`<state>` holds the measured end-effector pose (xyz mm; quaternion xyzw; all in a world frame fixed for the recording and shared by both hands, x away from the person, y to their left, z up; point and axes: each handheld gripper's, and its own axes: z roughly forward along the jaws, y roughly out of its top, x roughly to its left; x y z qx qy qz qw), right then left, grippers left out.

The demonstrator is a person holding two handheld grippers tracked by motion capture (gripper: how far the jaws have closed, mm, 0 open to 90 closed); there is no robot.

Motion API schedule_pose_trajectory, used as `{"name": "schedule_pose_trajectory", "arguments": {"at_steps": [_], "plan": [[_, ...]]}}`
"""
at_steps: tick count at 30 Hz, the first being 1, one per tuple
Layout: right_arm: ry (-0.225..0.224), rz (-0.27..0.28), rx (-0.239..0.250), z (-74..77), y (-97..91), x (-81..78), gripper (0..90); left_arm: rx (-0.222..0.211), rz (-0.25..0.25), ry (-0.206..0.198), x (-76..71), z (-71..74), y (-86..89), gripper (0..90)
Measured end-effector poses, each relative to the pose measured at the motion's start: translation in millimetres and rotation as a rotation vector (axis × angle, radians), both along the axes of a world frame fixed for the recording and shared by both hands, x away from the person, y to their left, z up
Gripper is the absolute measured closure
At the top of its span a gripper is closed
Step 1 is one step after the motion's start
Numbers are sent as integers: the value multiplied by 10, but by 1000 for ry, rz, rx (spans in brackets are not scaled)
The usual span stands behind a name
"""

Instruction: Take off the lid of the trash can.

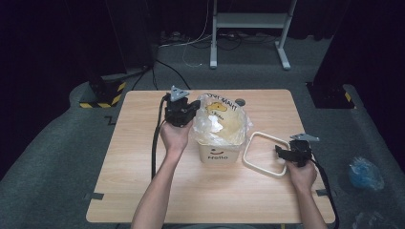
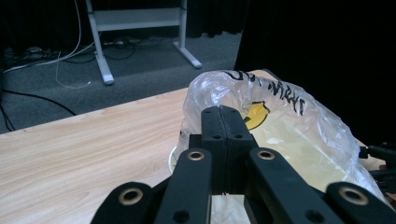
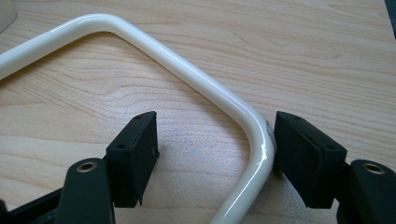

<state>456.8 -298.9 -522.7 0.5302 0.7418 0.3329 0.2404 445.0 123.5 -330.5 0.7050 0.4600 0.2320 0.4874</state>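
Dark room, wooden table [image 1: 143, 186] lit in the middle. Left gripper [image 2: 226, 122] is clamped shut on the edge of the clear plastic bag [image 2: 289, 126], pinching it above the small white bin [image 1: 218, 153], probably to seat the liner over the rim. Right gripper [image 3: 215, 156] sits wide, jaws either side of the cream ring frame [image 3: 187, 77] lying on the table just right of the bin, likely ready to grab it.

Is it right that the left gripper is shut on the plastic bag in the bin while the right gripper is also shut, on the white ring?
Not quite: the right gripper is open, its jaws standing apart around a corner of the white ring, as the right gripper view shows. The left gripper is shut on the plastic bag in the bin.
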Motion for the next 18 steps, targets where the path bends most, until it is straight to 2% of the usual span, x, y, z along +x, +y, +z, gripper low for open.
{"name": "schedule_pose_trajectory", "arguments": {"at_steps": [11, 18], "plan": [[-2, 1, -1, -1, 1, 0, 315, -47, 3, -14, -13, 84, 75, 895], [0, 1, -2, 0, 2, 0, 314, -51, 4, -41, -45, 201, 108, 895]]}}
